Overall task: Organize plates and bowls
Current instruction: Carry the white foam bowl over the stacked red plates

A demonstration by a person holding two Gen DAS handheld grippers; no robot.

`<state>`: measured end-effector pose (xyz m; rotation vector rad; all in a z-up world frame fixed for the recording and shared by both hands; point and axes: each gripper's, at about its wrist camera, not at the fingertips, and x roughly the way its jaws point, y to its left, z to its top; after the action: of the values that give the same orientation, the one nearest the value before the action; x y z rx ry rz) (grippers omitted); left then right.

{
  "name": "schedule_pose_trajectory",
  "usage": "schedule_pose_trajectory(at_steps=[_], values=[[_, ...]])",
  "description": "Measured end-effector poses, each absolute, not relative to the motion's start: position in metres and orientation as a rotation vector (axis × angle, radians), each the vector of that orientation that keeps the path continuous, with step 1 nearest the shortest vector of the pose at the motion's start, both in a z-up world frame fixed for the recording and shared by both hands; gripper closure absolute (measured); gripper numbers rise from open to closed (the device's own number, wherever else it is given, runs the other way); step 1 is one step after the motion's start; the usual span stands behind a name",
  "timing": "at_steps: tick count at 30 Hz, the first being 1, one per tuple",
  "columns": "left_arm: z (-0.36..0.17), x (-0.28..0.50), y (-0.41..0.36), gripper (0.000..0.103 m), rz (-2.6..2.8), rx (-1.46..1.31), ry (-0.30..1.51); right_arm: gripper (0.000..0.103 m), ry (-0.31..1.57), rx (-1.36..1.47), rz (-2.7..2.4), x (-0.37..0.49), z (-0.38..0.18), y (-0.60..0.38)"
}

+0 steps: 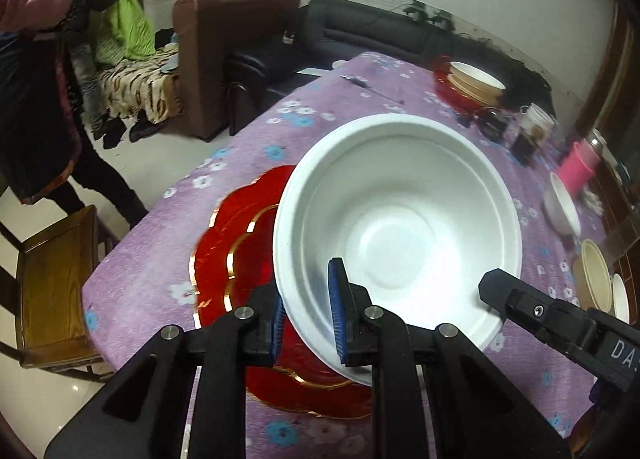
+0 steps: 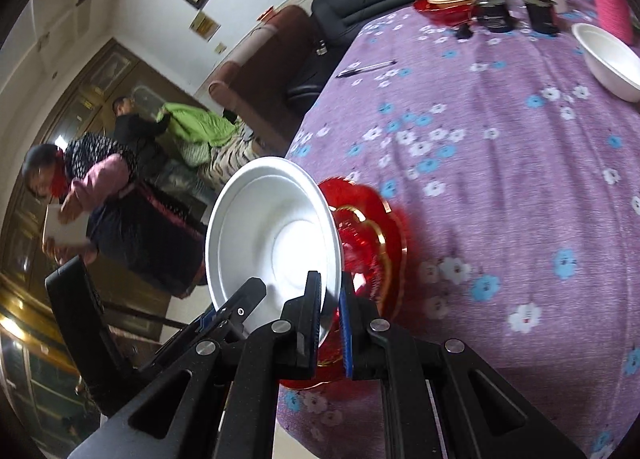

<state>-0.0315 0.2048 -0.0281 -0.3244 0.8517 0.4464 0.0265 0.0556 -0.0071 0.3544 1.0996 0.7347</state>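
A white foam bowl (image 1: 400, 211) hangs tilted over the table, gripped from two sides. My left gripper (image 1: 306, 299) is shut on its near rim, blue pads on either side of the wall. My right gripper (image 2: 330, 295) is shut on the same white bowl's (image 2: 276, 235) rim, and one of its fingers (image 1: 504, 295) shows on the bowl's right edge in the left wrist view. Beneath and behind the bowl lies a red flower-shaped plate (image 1: 232, 243) with gold trim, partly hidden. I cannot tell whether the bowl touches it.
The table wears a purple floral cloth (image 2: 500, 187). Far side: stacked bowls on a red plate (image 1: 476, 85), jars (image 1: 528, 135), a pink cup (image 1: 578, 167), another white bowl (image 2: 612, 59), tan bowls (image 1: 596, 279), a pen (image 2: 366, 69). A wooden chair (image 1: 52, 275) and a person (image 2: 120, 211) stand beside the table.
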Motion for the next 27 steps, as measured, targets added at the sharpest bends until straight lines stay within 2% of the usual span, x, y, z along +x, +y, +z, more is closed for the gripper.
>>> schedule_pose_trajectory(at_steps=[27], values=[[-0.044,-0.04,0.208,0.086,0.465,-0.305,0.899,0.095,1.159,0.322,0.722,0.013,-0.028,0.062]])
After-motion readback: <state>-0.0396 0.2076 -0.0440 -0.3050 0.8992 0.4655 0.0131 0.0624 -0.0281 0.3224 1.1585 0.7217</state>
